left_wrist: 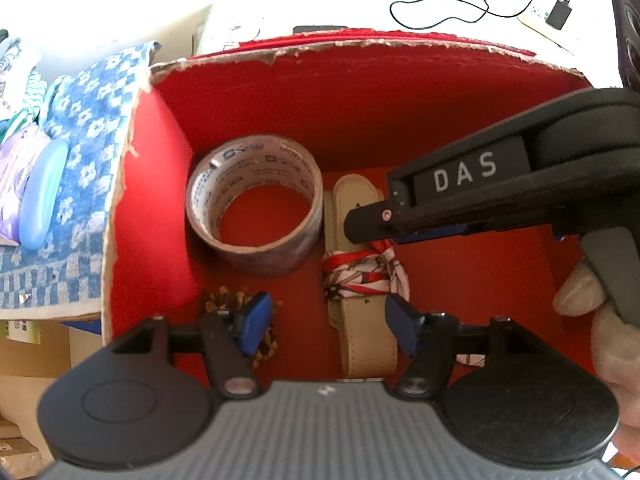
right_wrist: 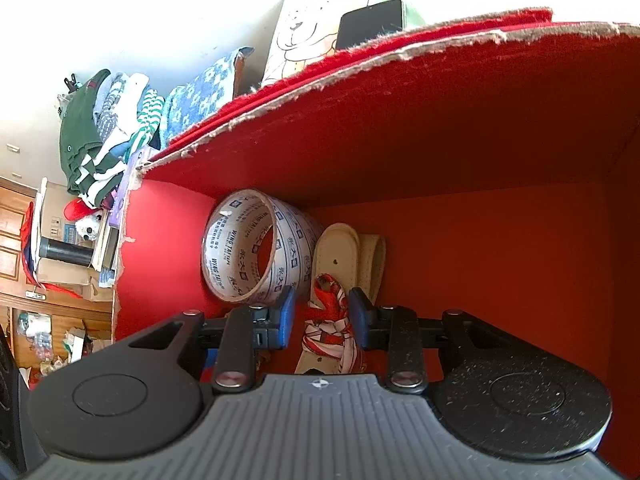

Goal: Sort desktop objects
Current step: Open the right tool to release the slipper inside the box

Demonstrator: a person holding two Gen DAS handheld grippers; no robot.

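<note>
A red cardboard box (left_wrist: 360, 92) (right_wrist: 460, 120) holds a printed tape roll (left_wrist: 272, 258) (right_wrist: 294, 240), a beige belt (left_wrist: 368, 344) (right_wrist: 340, 244) and a pine cone (left_wrist: 224, 300). A red-and-white scarf (left_wrist: 360, 276) (right_wrist: 326, 312) is tied round the belt. My left gripper (left_wrist: 330, 328) hangs open over the box floor, its blue pads on either side of the belt without touching it. My right gripper (right_wrist: 323, 318) reaches in from the right (left_wrist: 368, 224), shut on the scarf's knot.
A blue flowered towel (left_wrist: 80, 140) with a blue oval case (left_wrist: 40, 200) lies left of the box. A charger and cable (left_wrist: 558, 14) sit behind it, with a dark phone (right_wrist: 370, 22) and a clothes pile (right_wrist: 104, 128). A hand (left_wrist: 600, 320) holds the right gripper.
</note>
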